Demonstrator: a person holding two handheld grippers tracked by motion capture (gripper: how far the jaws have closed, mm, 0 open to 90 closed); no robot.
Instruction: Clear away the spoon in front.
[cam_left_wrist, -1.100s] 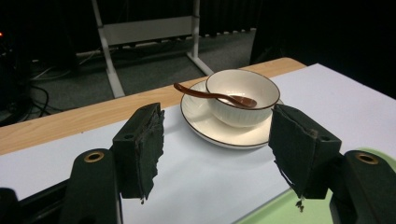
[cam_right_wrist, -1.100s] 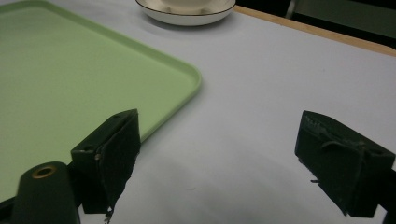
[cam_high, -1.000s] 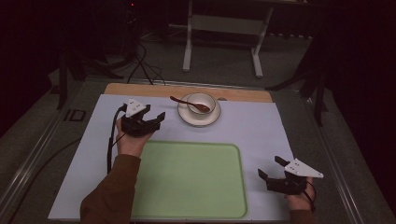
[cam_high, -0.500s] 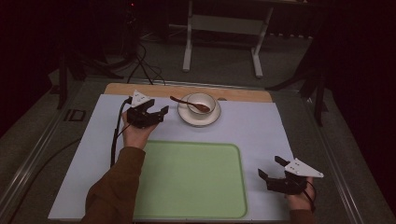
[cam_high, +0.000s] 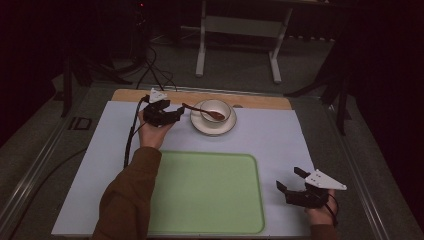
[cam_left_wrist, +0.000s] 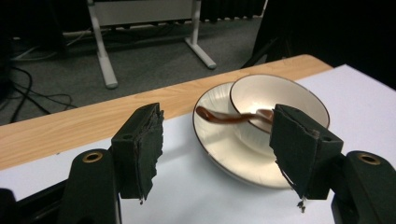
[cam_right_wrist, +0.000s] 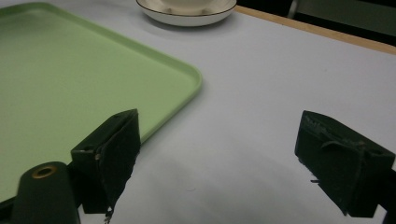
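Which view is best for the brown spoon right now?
Left gripper view: the spoon lies close up across the bowl, handle out over the saucer, framed by the open left gripper. High view shows it small. Right gripper view catches just the saucer's edge.

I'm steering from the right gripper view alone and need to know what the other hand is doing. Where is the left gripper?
Observer: The left gripper sits at the far left of the white table mat, beside the cream saucer with a dark rim.
Operator: Is it holding anything?
Observer: No. In the left gripper view its jaws stand wide open, pointed at the brown spoon.
Operator: Where does that spoon lie?
Observer: Its bowl end rests inside the cream bowl on the saucer, and its handle sticks out over the rim toward the left gripper.
Operator: And my own gripper?
Observer: The right gripper is open, to the right of the pale green tray.
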